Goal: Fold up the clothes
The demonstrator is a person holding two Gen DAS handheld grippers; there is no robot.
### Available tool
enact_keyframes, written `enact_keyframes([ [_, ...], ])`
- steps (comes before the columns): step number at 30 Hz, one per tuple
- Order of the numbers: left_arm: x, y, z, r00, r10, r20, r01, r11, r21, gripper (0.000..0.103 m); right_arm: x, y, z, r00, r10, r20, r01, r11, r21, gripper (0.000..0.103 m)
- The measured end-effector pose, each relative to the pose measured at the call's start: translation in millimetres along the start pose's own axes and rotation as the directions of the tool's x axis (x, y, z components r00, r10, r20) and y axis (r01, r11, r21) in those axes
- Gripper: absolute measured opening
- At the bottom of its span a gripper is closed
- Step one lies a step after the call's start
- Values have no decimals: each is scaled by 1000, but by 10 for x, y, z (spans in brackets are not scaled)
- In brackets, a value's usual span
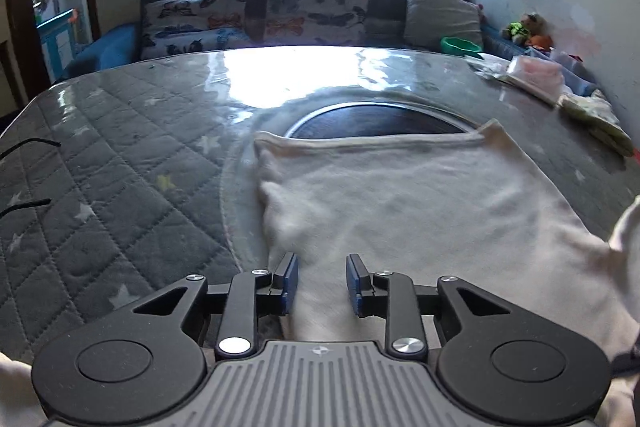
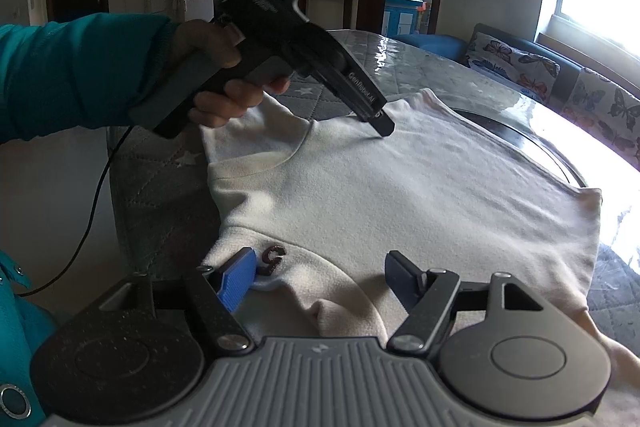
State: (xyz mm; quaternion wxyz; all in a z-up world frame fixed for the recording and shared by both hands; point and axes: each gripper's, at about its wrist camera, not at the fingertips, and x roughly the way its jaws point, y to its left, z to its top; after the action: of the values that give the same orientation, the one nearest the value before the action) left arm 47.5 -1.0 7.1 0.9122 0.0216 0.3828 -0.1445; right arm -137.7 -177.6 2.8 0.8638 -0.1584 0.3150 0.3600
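Note:
A white sweatshirt (image 1: 420, 195) lies spread flat on the table, its hem toward the far side. It also shows in the right wrist view (image 2: 400, 195), with a small dark letter patch (image 2: 274, 259) near the collar. My left gripper (image 1: 322, 283) is open over the left part of the shirt; in the right wrist view it (image 2: 382, 127) points down with its tip at the cloth, whether touching I cannot tell. My right gripper (image 2: 320, 279) is open, its fingers either side of a raised fold near the collar.
The table has a grey quilted star cover (image 1: 120, 167) under clear plastic and a round dark inset (image 1: 372, 119). Folded cloths and bags (image 1: 540, 75) sit at the far right. A sofa with butterfly cushions (image 1: 280, 11) stands behind. A black cable (image 2: 92, 203) hangs at the left.

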Motion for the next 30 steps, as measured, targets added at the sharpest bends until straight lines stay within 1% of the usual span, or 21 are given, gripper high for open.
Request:
enact_keyframes([
  [2,27,18,60,1000,-1,1,1,1000,-6,30,6,-8,-1,1000,4,0,-4,1000,2,73],
  [6,132,1,188,1000,-8,4,8,1000,-14,35,15,-20,-7,1000,11,1,-11,1000,9,74],
  [9,286,20,274,1000,-3,-15,2,1000,-26,36,18,-28,-10,1000,13,3,-13,1000,13,75],
  [13,393,91,385,1000,8,-11,-9,999,-47,36,22,-41,-6,1000,16,3,-16,1000,19,75],
  [20,551,200,555,1000,24,16,-22,995,-93,46,34,-60,-20,1000,23,4,-24,999,35,78],
  [22,590,226,596,999,38,22,-35,993,-111,47,35,-59,-21,1000,22,4,-22,999,36,78],
  [23,595,245,611,999,49,22,-46,992,-121,48,35,-57,-20,1000,21,4,-21,999,36,78],
  [26,564,332,601,997,78,14,-75,986,-146,48,30,-42,-16,1000,16,2,-16,999,36,78],
  [30,307,407,518,993,117,28,-113,985,-129,49,32,-31,-10,1000,9,0,-9,999,40,78],
])
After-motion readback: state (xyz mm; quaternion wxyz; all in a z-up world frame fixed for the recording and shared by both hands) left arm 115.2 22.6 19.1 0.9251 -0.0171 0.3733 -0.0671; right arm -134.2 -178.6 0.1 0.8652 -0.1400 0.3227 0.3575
